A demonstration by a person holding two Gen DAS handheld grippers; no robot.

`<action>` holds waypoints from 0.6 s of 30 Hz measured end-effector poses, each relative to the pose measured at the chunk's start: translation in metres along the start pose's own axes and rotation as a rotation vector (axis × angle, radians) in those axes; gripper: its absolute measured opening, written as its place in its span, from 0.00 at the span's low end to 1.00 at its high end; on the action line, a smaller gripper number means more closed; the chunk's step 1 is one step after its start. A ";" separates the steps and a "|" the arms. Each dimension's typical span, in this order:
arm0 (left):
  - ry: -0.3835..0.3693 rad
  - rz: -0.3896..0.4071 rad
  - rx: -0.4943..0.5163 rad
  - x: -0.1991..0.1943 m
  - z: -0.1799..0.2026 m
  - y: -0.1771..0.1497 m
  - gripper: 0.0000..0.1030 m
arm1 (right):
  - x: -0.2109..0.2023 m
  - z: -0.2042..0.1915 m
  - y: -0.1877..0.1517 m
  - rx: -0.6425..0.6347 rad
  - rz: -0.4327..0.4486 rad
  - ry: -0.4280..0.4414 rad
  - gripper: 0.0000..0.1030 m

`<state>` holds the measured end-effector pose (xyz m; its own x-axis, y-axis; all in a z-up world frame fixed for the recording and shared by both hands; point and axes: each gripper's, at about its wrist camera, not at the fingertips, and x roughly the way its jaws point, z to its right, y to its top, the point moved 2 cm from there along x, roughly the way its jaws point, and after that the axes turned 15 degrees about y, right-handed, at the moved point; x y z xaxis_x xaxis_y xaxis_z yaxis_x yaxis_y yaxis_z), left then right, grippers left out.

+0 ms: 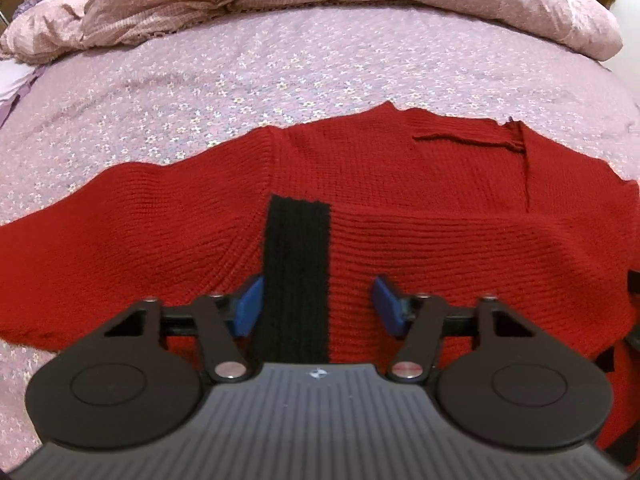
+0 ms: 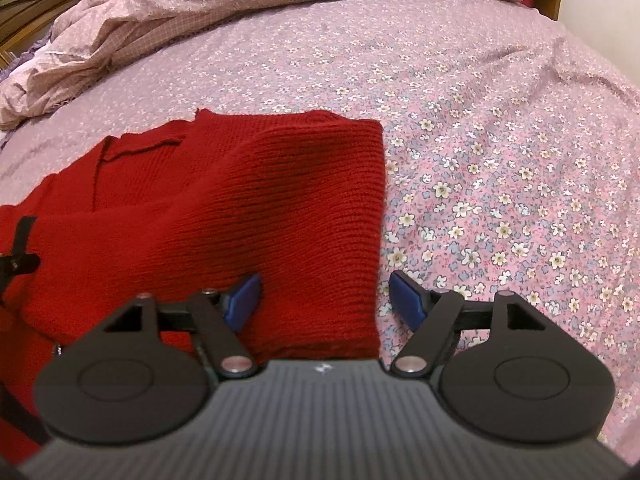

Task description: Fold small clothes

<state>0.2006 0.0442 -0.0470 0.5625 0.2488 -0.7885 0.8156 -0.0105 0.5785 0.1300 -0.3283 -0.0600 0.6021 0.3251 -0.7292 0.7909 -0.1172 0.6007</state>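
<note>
Your right gripper (image 2: 326,298) hangs over the near right edge of the red knitted garment (image 2: 248,200), blue pads apart: one over the knit, the other over the floral bed sheet (image 2: 500,160). The garment lies folded on the bed. A rumpled pink duvet (image 2: 160,12) sits beyond.

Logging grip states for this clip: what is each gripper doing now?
Left gripper: open, astride the red sweater's black stripe.
Right gripper: open over its edge.

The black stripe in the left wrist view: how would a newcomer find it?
On the floral bedsheet lies a red knitted sweater. The black stripe runs up its near part, between the left gripper fingers, the only black panel in that red knit.
</note>
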 end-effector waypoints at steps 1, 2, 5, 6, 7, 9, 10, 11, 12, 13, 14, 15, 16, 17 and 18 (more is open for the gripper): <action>-0.020 0.010 0.001 -0.001 0.001 -0.002 0.48 | 0.000 0.001 0.000 0.002 0.001 0.002 0.72; -0.024 0.019 -0.001 -0.001 0.001 -0.004 0.47 | 0.000 0.001 0.000 0.004 0.002 0.004 0.73; -0.028 0.030 -0.011 0.000 0.001 -0.005 0.47 | 0.001 0.002 0.000 0.004 0.009 0.005 0.75; -0.032 0.031 -0.022 0.002 0.000 -0.004 0.47 | 0.001 0.002 -0.001 0.001 0.012 0.006 0.75; -0.037 0.030 -0.035 0.003 -0.001 -0.003 0.47 | 0.001 0.002 -0.001 0.000 0.016 0.007 0.76; -0.046 0.036 -0.053 0.006 -0.003 -0.002 0.48 | 0.000 0.002 -0.002 -0.003 0.022 0.012 0.76; -0.050 0.041 -0.058 0.007 -0.004 -0.001 0.48 | 0.000 0.003 -0.002 -0.004 0.023 0.015 0.76; -0.052 0.046 -0.060 0.008 -0.004 0.000 0.48 | -0.001 0.003 -0.002 -0.002 0.024 0.017 0.76; -0.053 0.051 -0.059 0.009 -0.004 0.000 0.48 | -0.002 0.003 -0.001 0.001 0.025 0.021 0.76; -0.054 0.055 -0.056 0.009 -0.004 0.001 0.48 | -0.004 0.003 0.000 0.006 0.025 0.024 0.76; -0.054 0.058 -0.054 0.010 -0.003 0.001 0.48 | -0.006 0.004 0.002 0.014 0.030 0.028 0.76; -0.054 0.059 -0.052 0.010 -0.003 0.002 0.48 | -0.010 0.004 0.005 0.022 0.051 0.033 0.76; -0.054 0.059 -0.052 0.010 -0.003 0.002 0.47 | -0.015 0.005 0.009 0.023 0.078 0.039 0.76; -0.053 0.060 -0.051 0.010 -0.003 0.003 0.47 | -0.019 0.004 0.014 0.016 0.109 0.042 0.76; -0.052 0.064 -0.050 0.009 -0.002 0.003 0.47 | -0.021 0.004 0.018 0.004 0.129 0.041 0.77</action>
<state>0.2083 0.0488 -0.0521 0.6204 0.1982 -0.7588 0.7709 0.0240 0.6365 0.1321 -0.3410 -0.0346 0.6940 0.3453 -0.6318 0.7076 -0.1648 0.6872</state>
